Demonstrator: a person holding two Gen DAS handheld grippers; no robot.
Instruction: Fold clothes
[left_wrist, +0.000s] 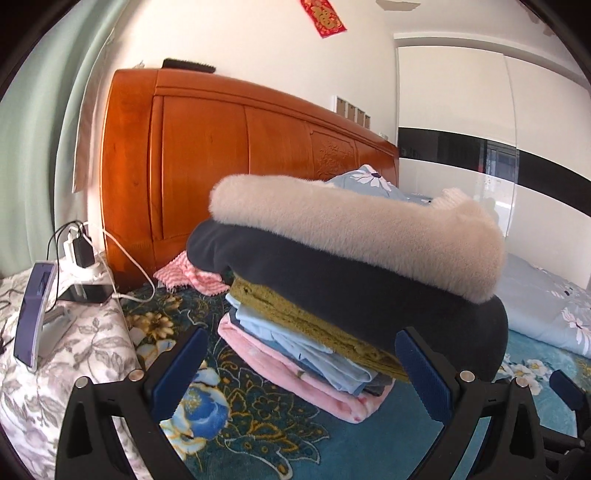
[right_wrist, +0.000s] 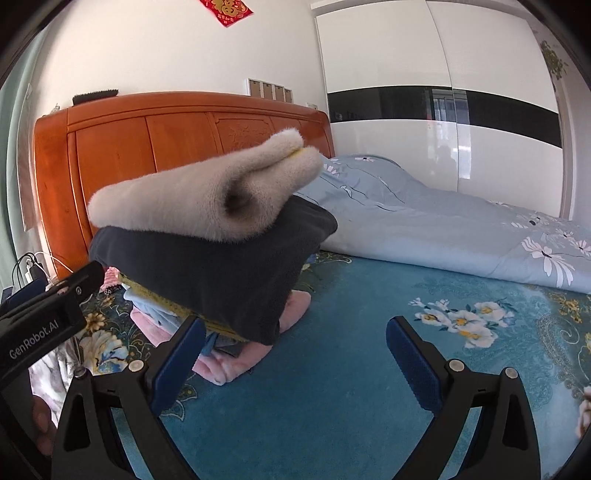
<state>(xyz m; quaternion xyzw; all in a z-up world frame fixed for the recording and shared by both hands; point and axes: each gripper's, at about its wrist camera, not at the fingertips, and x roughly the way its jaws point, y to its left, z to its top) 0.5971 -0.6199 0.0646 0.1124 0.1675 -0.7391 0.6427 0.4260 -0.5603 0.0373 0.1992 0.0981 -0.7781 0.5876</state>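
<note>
A stack of folded clothes (left_wrist: 332, 302) sits on the bed: a fluffy beige garment (left_wrist: 354, 229) on top, a dark navy one (left_wrist: 369, 291) under it, then mustard, light blue and pink layers. The stack also shows in the right wrist view (right_wrist: 207, 258), with the beige garment (right_wrist: 207, 192) on top. My left gripper (left_wrist: 301, 369) is open and empty, its fingers just in front of the stack's lower edge. My right gripper (right_wrist: 295, 354) is open and empty, to the right front of the stack. The left gripper's body (right_wrist: 44, 321) shows at the left of the right wrist view.
The bed has a teal floral cover (right_wrist: 351, 369). A light blue floral quilt (right_wrist: 443, 229) lies bunched at the right. An orange wooden headboard (left_wrist: 221, 155) stands behind. A pink striped cloth (left_wrist: 184, 275) lies by it. A nightstand with chargers and a phone (left_wrist: 85, 291) is at left. White wardrobe (right_wrist: 461, 110) at right.
</note>
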